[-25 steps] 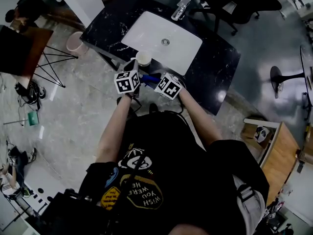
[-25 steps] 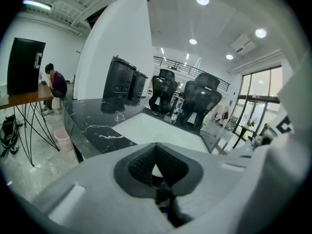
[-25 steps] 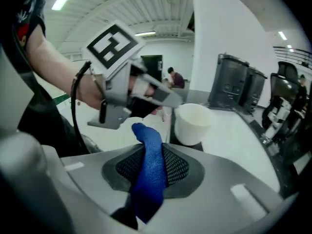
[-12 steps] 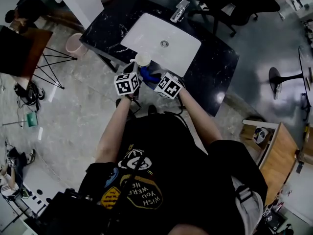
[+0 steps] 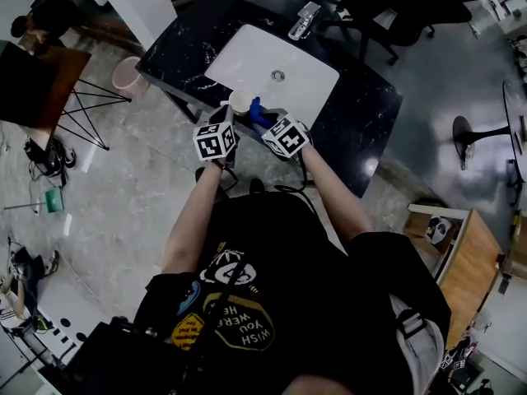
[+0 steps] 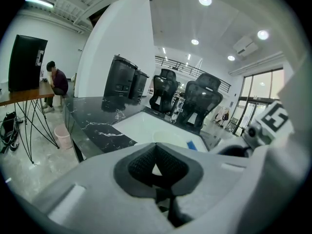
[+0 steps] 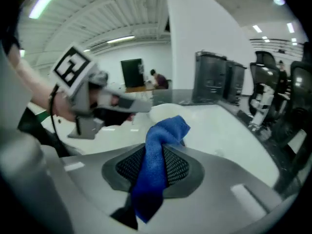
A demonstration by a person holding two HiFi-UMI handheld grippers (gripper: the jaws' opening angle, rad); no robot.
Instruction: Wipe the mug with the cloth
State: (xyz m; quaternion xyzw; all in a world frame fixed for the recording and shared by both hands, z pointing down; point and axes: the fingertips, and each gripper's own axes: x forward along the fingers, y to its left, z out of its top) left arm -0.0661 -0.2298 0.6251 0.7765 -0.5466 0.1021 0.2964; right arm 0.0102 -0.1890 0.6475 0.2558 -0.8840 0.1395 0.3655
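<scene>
Since the earlier frame, the right claw [image 7: 155, 165] has lifted its blue microfibre cloth [image 5: 257, 111] from between the two claws up beside the cream-white ceramic mug [image 5: 240, 100], just to the mug's right; whether they touch is unclear. That claw is clamped on the cloth, whose free end stands above the pads while its tail disappears into the dark gap below. The left claw [image 6: 156, 167] is closed on the mug, with only a white sliver showing between its pads. Beyond them, the rim blends into the white rectangular sink basin [image 5: 247, 56] in the black marble table [image 5: 362, 97].
</scene>
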